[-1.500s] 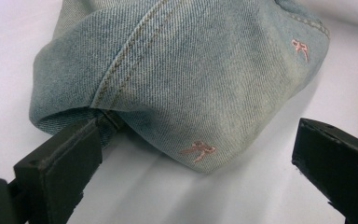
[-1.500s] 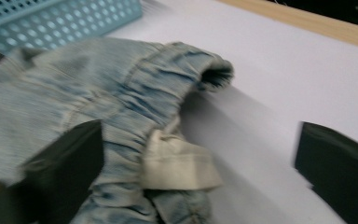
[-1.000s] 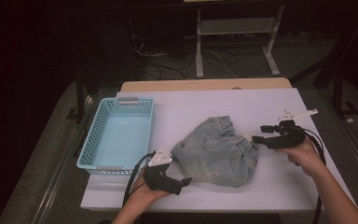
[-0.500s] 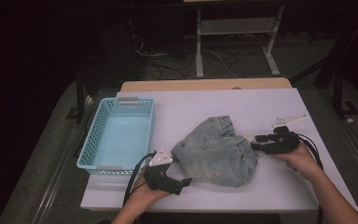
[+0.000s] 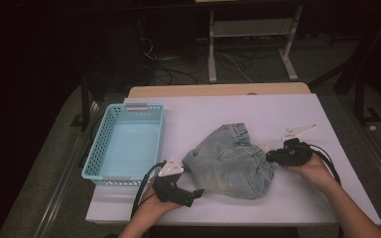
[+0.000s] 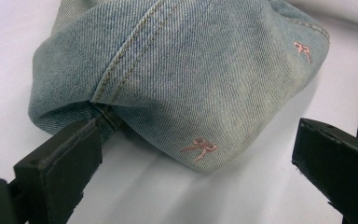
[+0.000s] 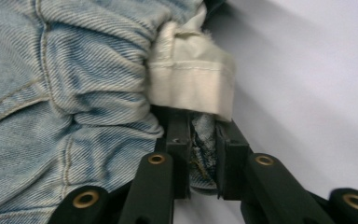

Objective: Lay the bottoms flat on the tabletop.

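Crumpled denim shorts (image 5: 230,161) in the middle of the white table (image 5: 278,114), slightly toward the near edge. Right gripper (image 5: 274,156) at the garment's right side, jaws just drawn narrow and pinched on a fold of denim beside a white pocket lining (image 7: 191,79). Left gripper (image 5: 194,193) at the near left corner of the shorts, jaws wide, one pad touching the hem, the other well apart from the cloth. Light blue basket (image 5: 101,161) at the left of the table, apart from the shorts.
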The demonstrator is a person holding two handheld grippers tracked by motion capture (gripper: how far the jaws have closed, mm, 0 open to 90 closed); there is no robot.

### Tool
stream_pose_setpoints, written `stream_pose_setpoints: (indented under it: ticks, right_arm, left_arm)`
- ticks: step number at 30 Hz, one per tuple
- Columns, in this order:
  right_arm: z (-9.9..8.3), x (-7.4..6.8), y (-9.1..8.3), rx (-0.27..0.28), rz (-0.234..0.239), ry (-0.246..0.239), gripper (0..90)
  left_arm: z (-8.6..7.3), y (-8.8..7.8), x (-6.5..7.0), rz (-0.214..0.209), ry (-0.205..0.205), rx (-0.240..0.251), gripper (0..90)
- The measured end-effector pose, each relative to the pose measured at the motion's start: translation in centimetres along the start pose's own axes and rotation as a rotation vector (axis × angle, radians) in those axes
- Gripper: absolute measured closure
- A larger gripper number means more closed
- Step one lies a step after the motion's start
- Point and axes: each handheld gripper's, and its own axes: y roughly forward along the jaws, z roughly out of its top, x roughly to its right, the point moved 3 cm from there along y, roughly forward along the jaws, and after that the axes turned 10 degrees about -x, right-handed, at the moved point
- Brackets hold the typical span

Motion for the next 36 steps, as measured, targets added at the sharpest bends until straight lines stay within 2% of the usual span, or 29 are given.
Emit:
stream_pose_setpoints:
  ticks: [2, 7, 12, 19, 25, 30, 33, 35, 36]
  right_arm:
    - [0.1, 0.1, -0.5, 0.027, -0.024, -0.003, 78.4]
    - [0.4, 0.7, -2.3, 0.104, -0.090, 0.026, 78.8]
    - [0.3, 1.6, -3.6, 0.137, -0.154, 0.060, 78.7]
    - [-0.7, 2.7, -5.0, 0.147, -0.218, 0.105, 78.7]
    - [-2.3, 2.9, -6.0, 0.119, -0.273, 0.127, 78.6]
    - [-4.1, 3.0, -6.8, 0.095, -0.289, 0.163, 78.7]
    - [-4.7, 3.1, -6.9, 0.087, -0.279, 0.179, 78.4]
    - [-4.6, 3.1, -6.9, 0.088, -0.257, 0.182, 74.6]
    - [-4.5, 3.1, -6.9, 0.094, -0.249, 0.179, 69.5]
  left_arm:
    - [0.0, 0.0, 0.0, 0.000, 0.001, -0.001, 1.4]
    - [0.0, -0.1, 0.0, 0.000, 0.004, 0.000, 1.4]
    - [0.0, -0.1, 0.0, -0.002, 0.004, 0.001, 1.4]
    - [0.0, -0.1, 0.0, 0.000, 0.001, 0.001, 1.4]
    - [-0.1, -0.1, -0.1, 0.002, -0.003, 0.002, 1.4]
    - [-0.1, -0.1, 0.0, 0.003, -0.002, 0.001, 1.4]
    - [-0.1, -0.1, 0.0, 0.002, -0.001, 0.000, 1.4]
    - [0.0, -0.1, 0.0, 0.001, -0.001, 0.001, 1.4]
    - [0.0, -0.1, 0.0, 0.001, 0.000, -0.001, 1.4]
